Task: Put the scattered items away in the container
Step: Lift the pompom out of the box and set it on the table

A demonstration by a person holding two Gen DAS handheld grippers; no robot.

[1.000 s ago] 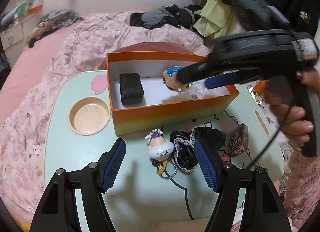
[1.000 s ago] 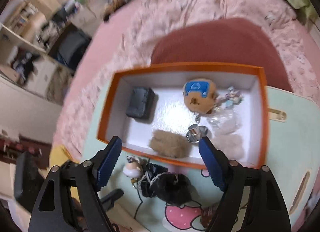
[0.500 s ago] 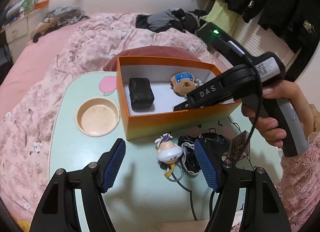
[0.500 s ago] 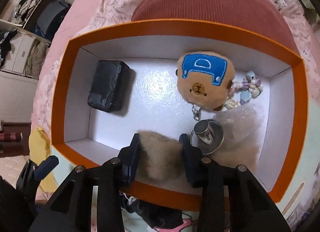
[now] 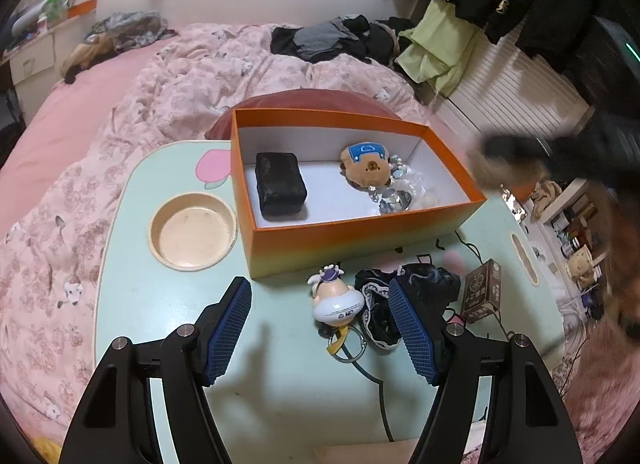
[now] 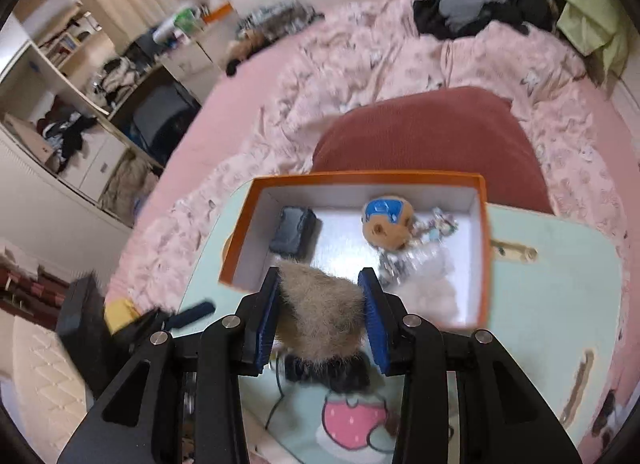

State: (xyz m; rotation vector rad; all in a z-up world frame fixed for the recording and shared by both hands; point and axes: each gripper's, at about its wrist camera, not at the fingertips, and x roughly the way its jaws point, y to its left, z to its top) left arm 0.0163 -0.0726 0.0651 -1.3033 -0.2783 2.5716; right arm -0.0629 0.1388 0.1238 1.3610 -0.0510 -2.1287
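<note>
Furry tuft [image 6: 320, 312] sits pinched between the right gripper's [image 6: 322, 314] fingers, tilted down above the box's [image 6: 482, 248] near edge. Left gripper [image 5: 320, 328], fingers spread and empty, angles down over the bench [image 5: 160, 296].

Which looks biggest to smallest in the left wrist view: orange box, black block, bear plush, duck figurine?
1. orange box
2. black block
3. bear plush and duck figurine look alike; the figurine is nearer, so unranked.
</note>
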